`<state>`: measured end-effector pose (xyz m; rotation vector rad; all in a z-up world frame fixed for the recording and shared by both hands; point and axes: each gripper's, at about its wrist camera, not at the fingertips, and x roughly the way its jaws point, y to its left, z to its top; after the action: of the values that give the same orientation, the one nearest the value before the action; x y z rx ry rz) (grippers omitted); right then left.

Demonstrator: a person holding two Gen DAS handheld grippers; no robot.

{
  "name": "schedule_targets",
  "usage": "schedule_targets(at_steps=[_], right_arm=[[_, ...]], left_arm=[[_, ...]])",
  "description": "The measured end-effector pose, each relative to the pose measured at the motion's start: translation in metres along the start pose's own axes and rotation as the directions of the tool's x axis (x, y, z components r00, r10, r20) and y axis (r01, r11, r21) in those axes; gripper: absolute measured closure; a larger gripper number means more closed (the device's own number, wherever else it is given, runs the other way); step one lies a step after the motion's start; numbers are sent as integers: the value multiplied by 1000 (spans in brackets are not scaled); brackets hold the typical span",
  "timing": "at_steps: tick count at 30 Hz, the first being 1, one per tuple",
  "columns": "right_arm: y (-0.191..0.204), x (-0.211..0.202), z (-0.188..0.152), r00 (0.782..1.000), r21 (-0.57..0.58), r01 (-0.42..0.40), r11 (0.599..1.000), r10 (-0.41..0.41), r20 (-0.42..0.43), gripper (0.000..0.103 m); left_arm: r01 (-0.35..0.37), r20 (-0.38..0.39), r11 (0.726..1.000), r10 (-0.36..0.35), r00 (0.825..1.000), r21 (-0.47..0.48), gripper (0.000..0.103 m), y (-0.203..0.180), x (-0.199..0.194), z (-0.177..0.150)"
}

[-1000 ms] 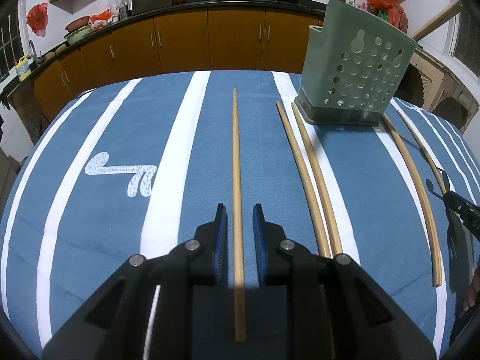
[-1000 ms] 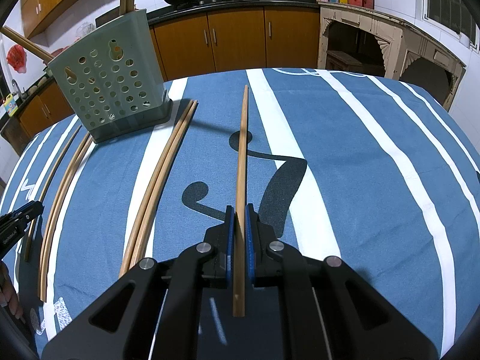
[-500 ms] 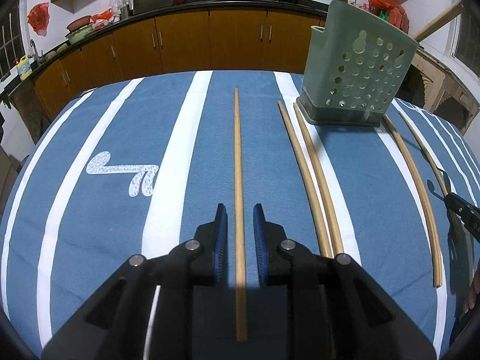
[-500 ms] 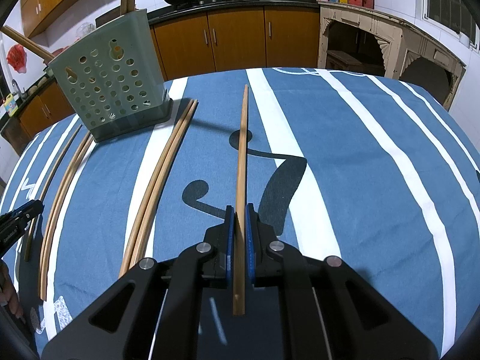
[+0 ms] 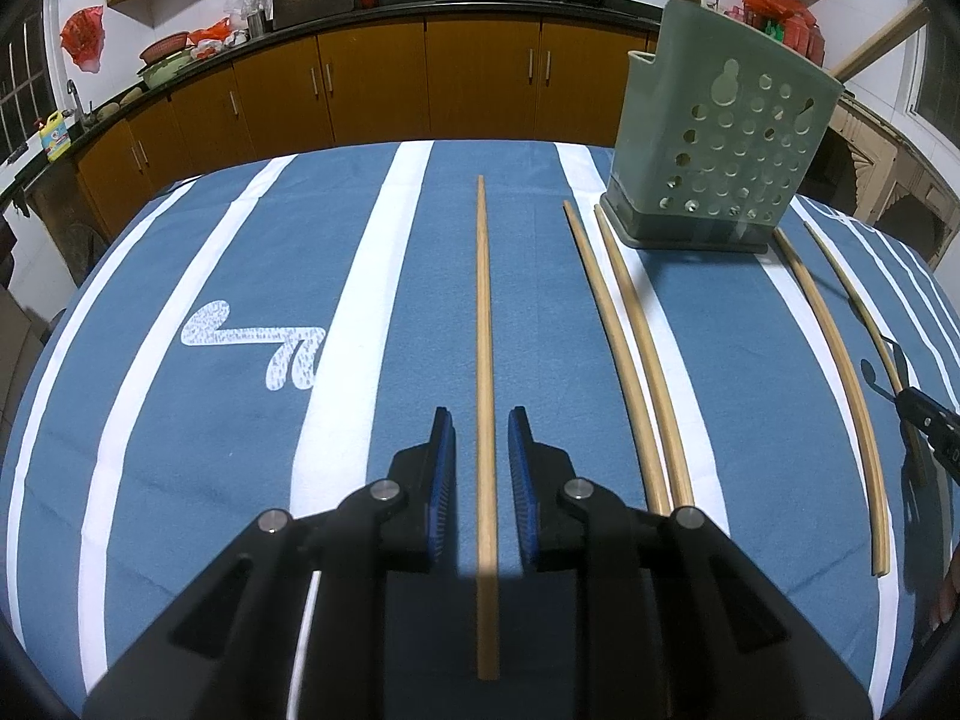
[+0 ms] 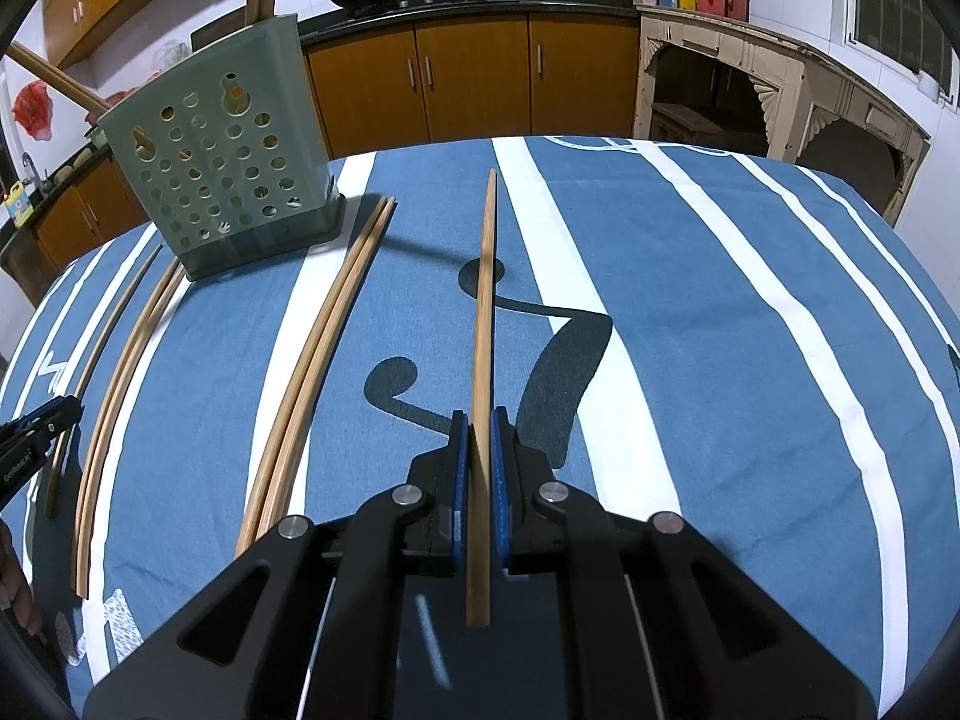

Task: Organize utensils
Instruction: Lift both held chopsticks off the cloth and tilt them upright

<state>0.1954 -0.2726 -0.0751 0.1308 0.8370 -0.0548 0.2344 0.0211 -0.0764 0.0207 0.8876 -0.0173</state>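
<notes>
— So the right tool [image 6: 480, 444] is clamped on one chopstick [image 6: 485, 312]; the left tool [image 5: 483, 438] gapes around another [image 5: 485, 360] lying on the counter [image 5: 240, 276].

— Held near its end, it could swing and miss the holder [image 6: 222, 162]. Others lie loose beside it.

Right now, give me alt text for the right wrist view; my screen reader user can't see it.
The right gripper is shut on a single wooden chopstick that points forward over a blue, white-striped tablecloth. To its left, a pair of chopsticks lies on the cloth, leading toward a green perforated utensil holder. Kitchen cabinets stand behind.
</notes>
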Motion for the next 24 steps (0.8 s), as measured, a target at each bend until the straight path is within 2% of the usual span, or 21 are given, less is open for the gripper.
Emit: schedule_targets(at_steps=[7, 10, 11, 15, 20, 24], right_arm=[[-2, -2, -2, 1000, 8, -10, 1000, 10, -1, 94], [-5, -2, -2, 1000, 20, -25, 999, 25, 0, 94], [-6, -2, -2, 1000, 24, -30, 999, 30, 0, 94], [-5, -4, -1, 999, 17, -32, 999, 32, 4, 95], [-4, -32, 7, 995, -4, -39, 999, 40, 96, 95], [-7, -55, 20, 985, -4, -49, 999, 49, 163, 95]], left_arm=[[-7, -1, 1000, 7, 1000, -4, 82, 0, -1, -1], [-11, 0, 1000, 11, 1000, -5, 88, 0, -2, -3], [-11, 0, 1000, 11, 1000, -6, 94, -1, -2, -3], [-15, 2, 1000, 15, 1000, -6, 96, 0, -4, -3], [-23, 17, 1000, 23, 1000, 17, 96, -3, -16, -6], [-9, 69, 1000, 9, 998, 9, 96, 2, -40, 3]])
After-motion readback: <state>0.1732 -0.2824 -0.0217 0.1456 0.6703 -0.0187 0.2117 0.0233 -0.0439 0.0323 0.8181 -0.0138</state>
